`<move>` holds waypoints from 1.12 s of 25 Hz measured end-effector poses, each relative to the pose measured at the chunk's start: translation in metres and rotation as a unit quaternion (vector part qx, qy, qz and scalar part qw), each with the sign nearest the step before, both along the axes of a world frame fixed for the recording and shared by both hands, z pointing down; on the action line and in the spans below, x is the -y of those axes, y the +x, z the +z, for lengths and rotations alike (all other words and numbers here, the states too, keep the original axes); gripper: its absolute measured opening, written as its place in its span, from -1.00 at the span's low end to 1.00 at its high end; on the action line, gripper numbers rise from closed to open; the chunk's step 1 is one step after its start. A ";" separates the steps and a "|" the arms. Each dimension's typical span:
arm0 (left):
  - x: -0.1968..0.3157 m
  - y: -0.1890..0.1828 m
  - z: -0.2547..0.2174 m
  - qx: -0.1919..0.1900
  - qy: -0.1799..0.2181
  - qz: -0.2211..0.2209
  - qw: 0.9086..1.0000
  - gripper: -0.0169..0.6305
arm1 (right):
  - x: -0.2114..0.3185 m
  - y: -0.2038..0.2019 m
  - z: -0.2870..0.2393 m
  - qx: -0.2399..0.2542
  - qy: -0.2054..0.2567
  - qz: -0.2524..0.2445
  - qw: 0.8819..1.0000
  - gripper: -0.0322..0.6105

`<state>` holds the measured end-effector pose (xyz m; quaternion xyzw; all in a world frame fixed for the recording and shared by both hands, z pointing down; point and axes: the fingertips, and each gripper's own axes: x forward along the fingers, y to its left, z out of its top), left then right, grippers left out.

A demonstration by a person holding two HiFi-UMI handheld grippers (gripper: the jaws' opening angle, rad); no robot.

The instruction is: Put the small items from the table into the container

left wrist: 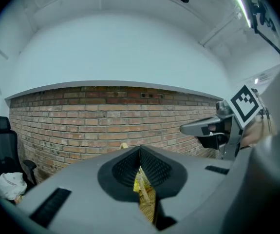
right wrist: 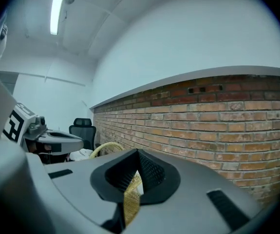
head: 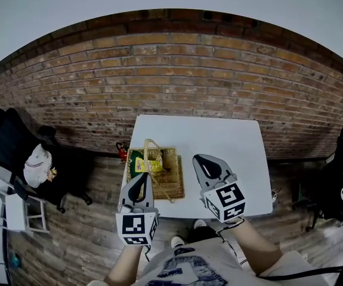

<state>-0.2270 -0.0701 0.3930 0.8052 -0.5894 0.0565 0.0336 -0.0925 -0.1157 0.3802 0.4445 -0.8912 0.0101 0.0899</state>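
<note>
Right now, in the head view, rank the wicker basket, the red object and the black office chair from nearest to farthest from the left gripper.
1. The wicker basket, on the table just ahead of the left gripper.
2. The red object, past the basket by the table's left edge.
3. The black office chair, far left on the floor.
</note>
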 end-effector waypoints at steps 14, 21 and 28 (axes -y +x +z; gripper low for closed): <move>-0.023 0.033 -0.008 -0.010 0.024 0.043 0.999 -0.79 | -0.040 0.044 -0.009 0.028 0.029 0.062 0.997 -0.84; -0.035 0.036 -0.005 -0.013 0.018 0.047 0.999 -0.79 | -0.061 0.056 -0.004 0.053 0.015 0.077 0.996 -0.84; -0.034 0.035 0.000 -0.038 0.003 0.047 0.998 -0.79 | -0.065 0.059 -0.004 0.054 0.013 0.080 0.995 -0.84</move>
